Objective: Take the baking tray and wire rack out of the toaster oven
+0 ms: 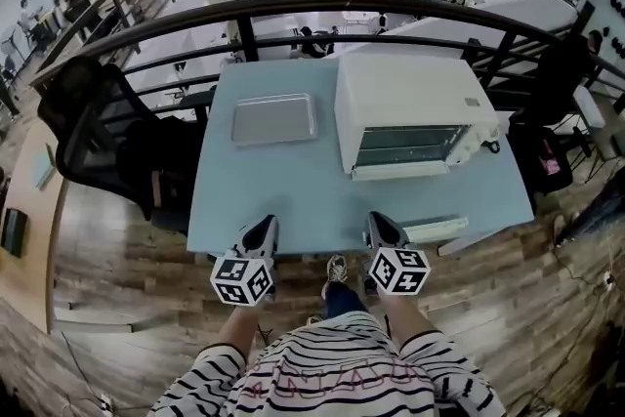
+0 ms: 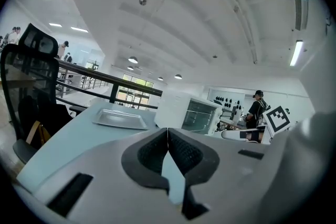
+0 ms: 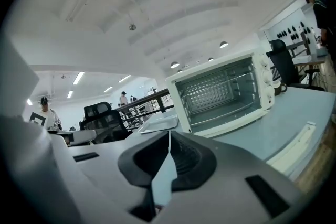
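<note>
On the pale blue bench (image 1: 293,195), a flat silver baking tray (image 1: 273,119) lies just left of the open white toaster oven (image 1: 410,107). Near the front edge, the left tool (image 1: 262,232) and right tool (image 1: 383,229) are closed and empty.

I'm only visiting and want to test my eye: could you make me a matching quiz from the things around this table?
1. tray
2. toaster oven
3. chair
4. left hand-held gripper

a. door open
b. shut, holding nothing
c. lying flat, left of the oven
d. black

Pairs: 1c, 2a, 3d, 4b.
</note>
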A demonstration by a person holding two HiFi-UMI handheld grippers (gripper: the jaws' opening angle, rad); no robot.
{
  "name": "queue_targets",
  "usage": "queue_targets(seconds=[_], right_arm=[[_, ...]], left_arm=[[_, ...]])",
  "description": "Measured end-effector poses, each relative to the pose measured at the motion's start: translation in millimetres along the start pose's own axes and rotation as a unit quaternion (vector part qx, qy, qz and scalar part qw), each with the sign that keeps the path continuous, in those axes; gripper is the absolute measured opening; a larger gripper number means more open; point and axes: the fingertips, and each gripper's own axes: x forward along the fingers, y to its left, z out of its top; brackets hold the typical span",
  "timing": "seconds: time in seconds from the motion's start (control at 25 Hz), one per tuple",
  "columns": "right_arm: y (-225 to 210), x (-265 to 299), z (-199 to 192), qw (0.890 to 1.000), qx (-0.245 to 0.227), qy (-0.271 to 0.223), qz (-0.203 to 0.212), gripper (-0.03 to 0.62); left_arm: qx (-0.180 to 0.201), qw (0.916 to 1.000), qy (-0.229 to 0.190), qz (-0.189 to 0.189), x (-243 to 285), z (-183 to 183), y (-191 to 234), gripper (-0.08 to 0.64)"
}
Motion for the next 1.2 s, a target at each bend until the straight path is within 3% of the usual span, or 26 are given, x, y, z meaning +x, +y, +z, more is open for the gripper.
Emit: queue_targets(seconds=[0.52,0.84,1.2], right_arm=[[-85.7,-46.2,20.3,0.997,0.018,-0.032,-0.067,0.035],[-158.5,-52.8,47.4,0.997,0.007,-0.032,-0.075,0.035],[-226.2,-35.7,80.2,0.997,0.020,-0.036,-0.061,0.035]], left_arm=[[0.011,0.9965,0.020,-0.080,51.5,-14.1,-88.5,0.026],[0.014,0.9958,0.023,-0.087,114.9,-16.5,-143.9,0.026],[0.000,0.9973,0.025,-0.069,177.0,-21.0,-179.3,0.028]])
